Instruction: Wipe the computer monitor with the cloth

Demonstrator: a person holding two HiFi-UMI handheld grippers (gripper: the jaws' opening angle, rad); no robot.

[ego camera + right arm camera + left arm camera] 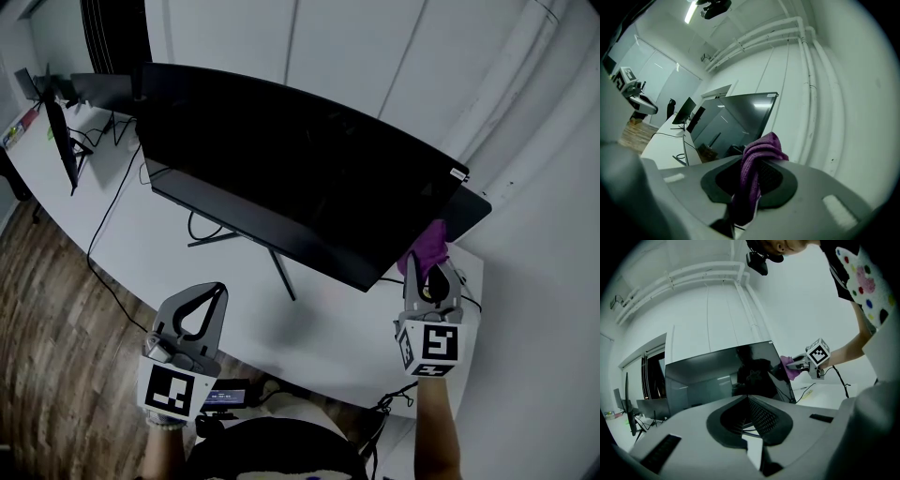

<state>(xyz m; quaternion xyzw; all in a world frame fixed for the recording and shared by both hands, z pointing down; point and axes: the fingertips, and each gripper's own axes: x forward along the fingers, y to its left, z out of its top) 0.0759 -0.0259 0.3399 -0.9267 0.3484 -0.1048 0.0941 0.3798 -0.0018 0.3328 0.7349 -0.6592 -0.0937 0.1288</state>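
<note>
A wide black computer monitor [300,178] stands on a thin-legged stand on the white desk [319,342]. My right gripper [433,265] is shut on a purple cloth [427,246], held at the screen's lower right corner. In the right gripper view the cloth [757,161] bunches out between the jaws, with the monitor [736,117] ahead. My left gripper [214,292] hangs over the desk's front edge, left of the stand, shut with nothing in it. The left gripper view shows the dark screen [717,376] and, at its right edge, the right gripper [801,363] with the cloth [790,367].
A second, smaller monitor [58,131] stands at the desk's far left end. Black cables [112,272] trail over the desk and its edge. A small lit device [225,396] sits by my body. White wall and pipes [806,93] lie close behind the screen. Wood floor [56,319] at left.
</note>
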